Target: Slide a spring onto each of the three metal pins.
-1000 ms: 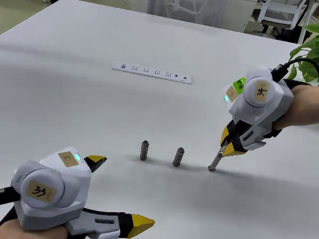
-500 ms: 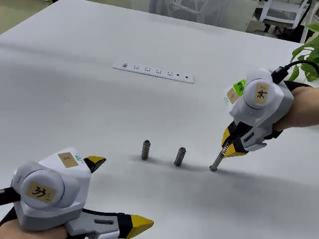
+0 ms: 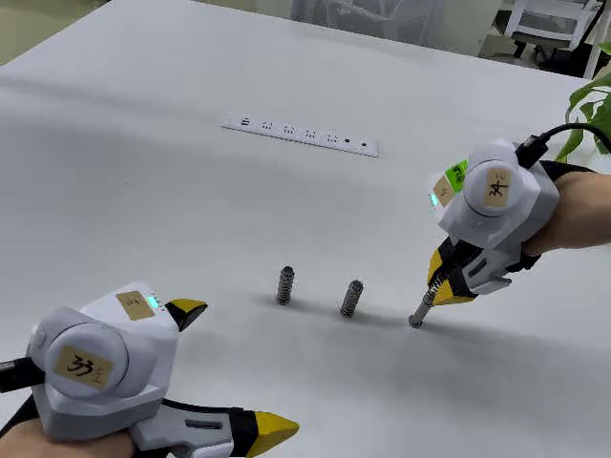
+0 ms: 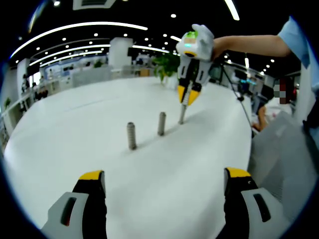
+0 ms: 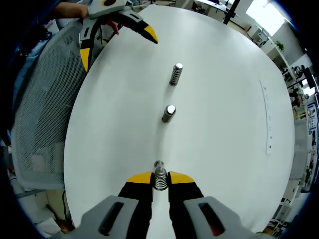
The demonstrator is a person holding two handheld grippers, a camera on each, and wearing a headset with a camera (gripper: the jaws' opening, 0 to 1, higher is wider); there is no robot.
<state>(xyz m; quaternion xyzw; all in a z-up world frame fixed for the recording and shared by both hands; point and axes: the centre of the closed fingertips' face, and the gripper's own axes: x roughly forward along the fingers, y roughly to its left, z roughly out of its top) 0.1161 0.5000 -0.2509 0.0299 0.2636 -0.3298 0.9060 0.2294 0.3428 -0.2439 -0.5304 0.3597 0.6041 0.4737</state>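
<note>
Spring seated on third pin, two already done

A spring (image 5: 159, 179) is pinched in the closed jaws of the right gripper (image 3: 444, 289), which is angled steeply down so the coil is kept around the leaning third pin (image 3: 417, 315). Just beside it, two sprung pins (image 3: 351, 298) are left standing on the white table (image 3: 143, 191). The left gripper (image 3: 234, 367) is held low, jaws wide and empty.

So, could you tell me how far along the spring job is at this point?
Two of three look done: the end pin and the middle pin each wear a spring. In hand: the right gripper is shut on the third spring, threaded over the top of the last pin, whose lower part is bare. Left: slide it down and let go. The left gripper hangs open, holding nothing.
</note>
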